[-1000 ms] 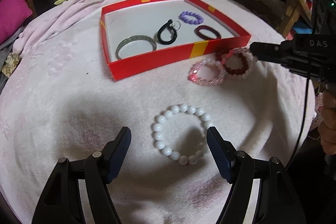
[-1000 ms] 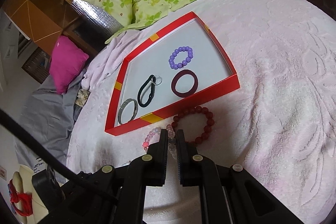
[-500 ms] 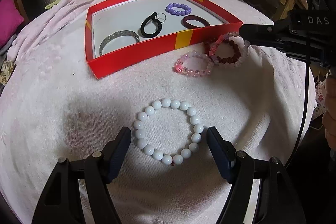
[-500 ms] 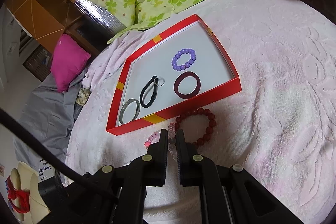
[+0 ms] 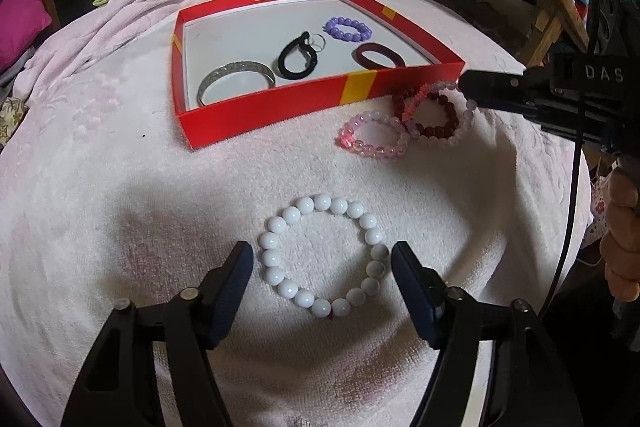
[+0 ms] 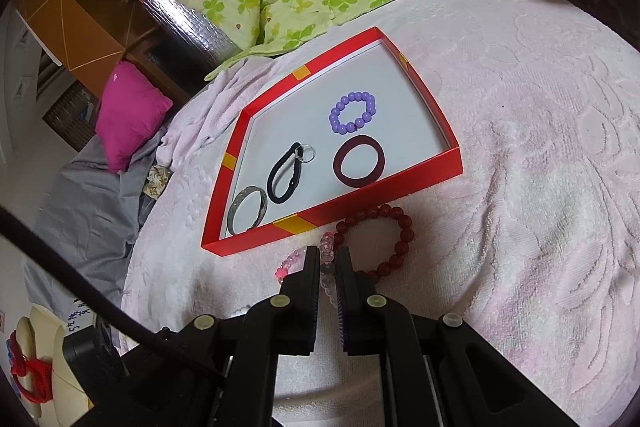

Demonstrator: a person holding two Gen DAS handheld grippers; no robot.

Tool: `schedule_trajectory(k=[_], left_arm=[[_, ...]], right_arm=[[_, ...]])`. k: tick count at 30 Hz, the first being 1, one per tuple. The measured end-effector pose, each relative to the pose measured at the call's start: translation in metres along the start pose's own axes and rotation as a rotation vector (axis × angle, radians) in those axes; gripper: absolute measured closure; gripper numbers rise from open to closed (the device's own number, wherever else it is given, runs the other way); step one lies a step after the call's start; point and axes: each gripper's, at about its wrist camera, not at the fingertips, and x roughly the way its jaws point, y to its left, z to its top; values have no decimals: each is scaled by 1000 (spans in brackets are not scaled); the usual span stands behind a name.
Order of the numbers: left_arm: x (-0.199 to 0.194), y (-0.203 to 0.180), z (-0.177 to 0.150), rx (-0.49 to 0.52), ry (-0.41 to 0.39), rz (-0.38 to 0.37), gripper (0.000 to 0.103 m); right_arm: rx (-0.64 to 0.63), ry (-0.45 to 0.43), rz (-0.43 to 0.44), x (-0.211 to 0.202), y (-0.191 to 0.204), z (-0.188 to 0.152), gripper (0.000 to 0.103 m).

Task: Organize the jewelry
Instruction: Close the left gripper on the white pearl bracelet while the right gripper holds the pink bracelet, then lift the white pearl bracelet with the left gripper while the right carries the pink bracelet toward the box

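— Looking along the left hand-held gripper (image 5: 322,259), I've got its fingers spread wide with the white bead bracelet (image 5: 323,255) lying flat on the pink towel (image 5: 120,195) right between them, touching neither finger as far as I can tell. What's yours doing?

— My right hand-held gripper (image 6: 328,259) is nearly closed on a clear pale-bead bracelet (image 6: 327,269); a few beads sit in the narrow slot between the fingers. I judge it pinched, though I can't see contact on both sides.

— Which way is the box from you?

— The red box (image 6: 384,187) lies just beyond my fingertips, slightly left, its near wall almost touching the dark red bead bracelet (image 6: 378,241). Its long side runs across my view, so my move is a short lift forward over that wall.

— I'm farther off; the box is well ahead of me. What's inside?

— A silver bangle (image 6: 247,210) at the left end, a black cord loop (image 6: 285,173) with a small ring, a maroon band (image 6: 359,167), a purple bead bracelet (image 6: 353,111) farthest back. A pink bead bracelet (image 5: 374,141) waits outside.
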Motion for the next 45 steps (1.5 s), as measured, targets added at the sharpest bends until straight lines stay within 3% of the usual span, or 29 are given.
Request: schedule_trajectory(k=[11, 13, 19, 29, 37, 42, 44, 45], left_arm=[[-7, 6, 0, -21, -39, -36, 68], [-7, 5, 1, -18, -39, -40, 79], [-8, 2, 0, -6, -41, -72, 91], [-18, 17, 3, -79, -81, -124, 92], [-26, 32, 3, -112, -106, -114, 92], [-16, 24, 1, -77, -46, -127, 91], [-9, 14, 1, -49, -14, -121, 85], [-7, 11, 0, -44, -6, -117, 74]], right_arm=[[2, 6, 3, 2, -1, 1, 94], [2, 6, 1, 2, -2, 2, 94], [2, 6, 0, 2, -1, 2, 94], [3, -1, 3, 0, -1, 1, 94], [1, -5, 8, -1, 1, 1, 94], [-1, -2, 2, 0, 0, 2, 94], [-2, 0, 1, 0, 1, 2, 94], [-2, 1, 1, 0, 0, 2, 94]])
